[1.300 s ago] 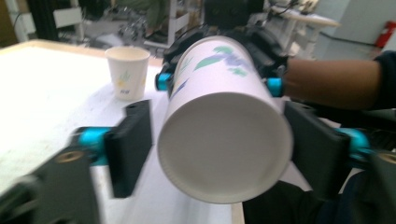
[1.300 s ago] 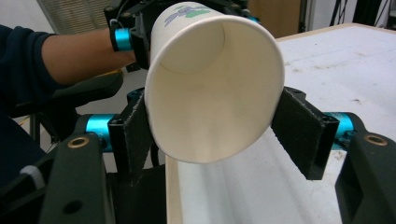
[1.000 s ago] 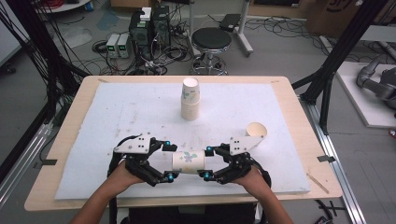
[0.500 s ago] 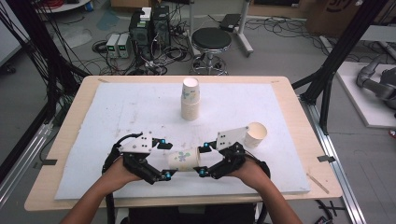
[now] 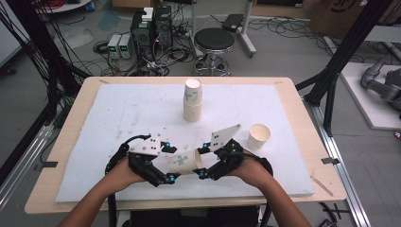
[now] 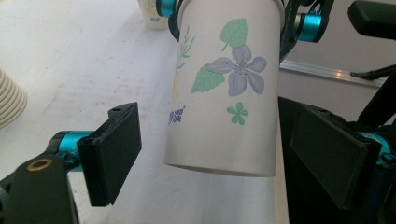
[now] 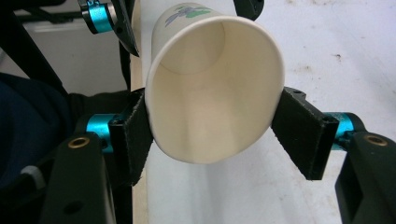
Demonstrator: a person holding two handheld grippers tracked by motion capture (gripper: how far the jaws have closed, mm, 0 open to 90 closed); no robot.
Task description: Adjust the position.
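- High view: a white paper cup printed with flowers (image 5: 183, 163) is held lying sideways, low over the white foam mat (image 5: 118, 113), between the left gripper (image 5: 166, 161) and the right gripper (image 5: 202, 161).
- Left gripper view: the jaws are spread wide; the cup's base sits between them, untouched.
- Right gripper view: the cup's rim is squeezed oval between the pads (image 7: 136, 135).

small blue print on the flowered cup (image 6: 224, 88), too blurred to read.
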